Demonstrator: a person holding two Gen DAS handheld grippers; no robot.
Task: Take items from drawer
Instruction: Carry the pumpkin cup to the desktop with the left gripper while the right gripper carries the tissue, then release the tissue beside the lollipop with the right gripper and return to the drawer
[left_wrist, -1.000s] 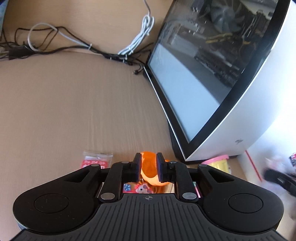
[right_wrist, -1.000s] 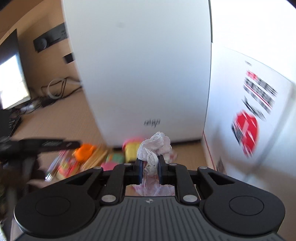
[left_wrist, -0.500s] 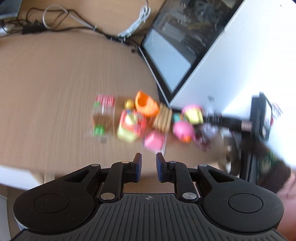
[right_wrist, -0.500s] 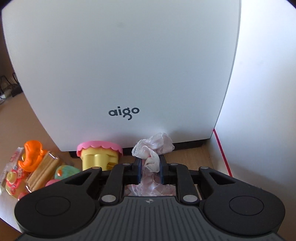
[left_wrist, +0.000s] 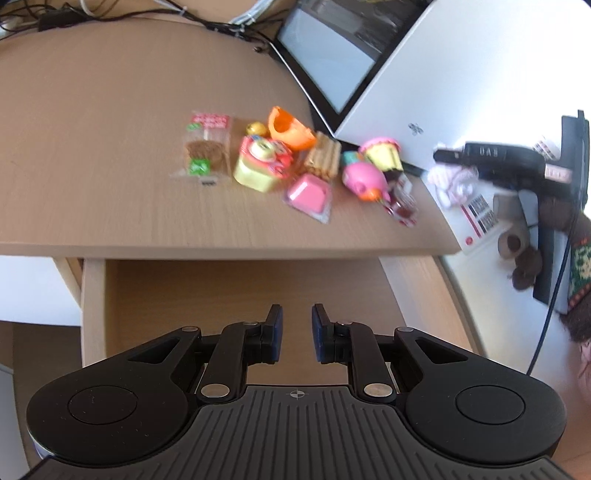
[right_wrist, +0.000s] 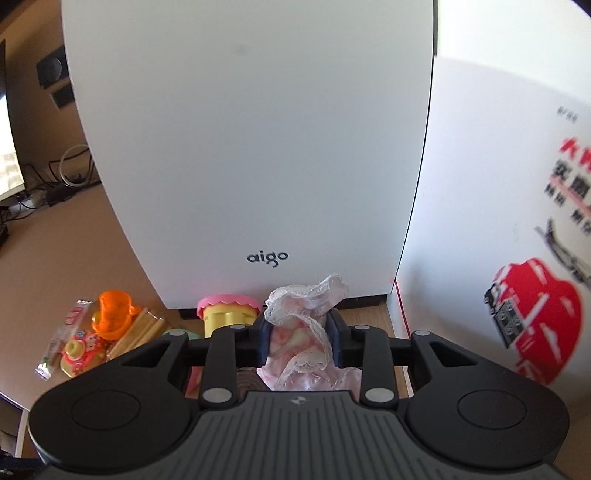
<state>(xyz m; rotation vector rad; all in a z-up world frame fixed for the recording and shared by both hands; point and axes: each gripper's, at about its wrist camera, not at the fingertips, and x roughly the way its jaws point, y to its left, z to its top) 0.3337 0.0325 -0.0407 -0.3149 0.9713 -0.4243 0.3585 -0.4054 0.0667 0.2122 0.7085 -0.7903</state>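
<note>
Moved since last look: left gripper (left_wrist: 297, 332) has drawn back from the desk top; the open drawer (left_wrist: 236, 291) now fills the lower part of its view, where the toy pile was close up before.
Right side change: right gripper (right_wrist: 297, 334) jaws are opening; the lace cloth (right_wrist: 303, 325) that was pinched tight now sits loosely between the pads, which are spreading off it.
Left tongs: narrow gap, nothing between the pads.
Task items: toys and snack packets (left_wrist: 291, 162) lie in a row on the desk (left_wrist: 92, 110), near the white computer case (right_wrist: 251, 147); lace cloth at the row's right end, just in front of the case.
Hard to make out: drawer interior shows only bare board, its front hidden by the gripper body; toy row blurred; person's sleeve (left_wrist: 580, 266) cut off at the right edge.
Materials: desk pale wood grain; cloth thin, pink-white, crumpled; case smooth, glossy; cables (left_wrist: 236, 22) tangled at the back of the desk.
</note>
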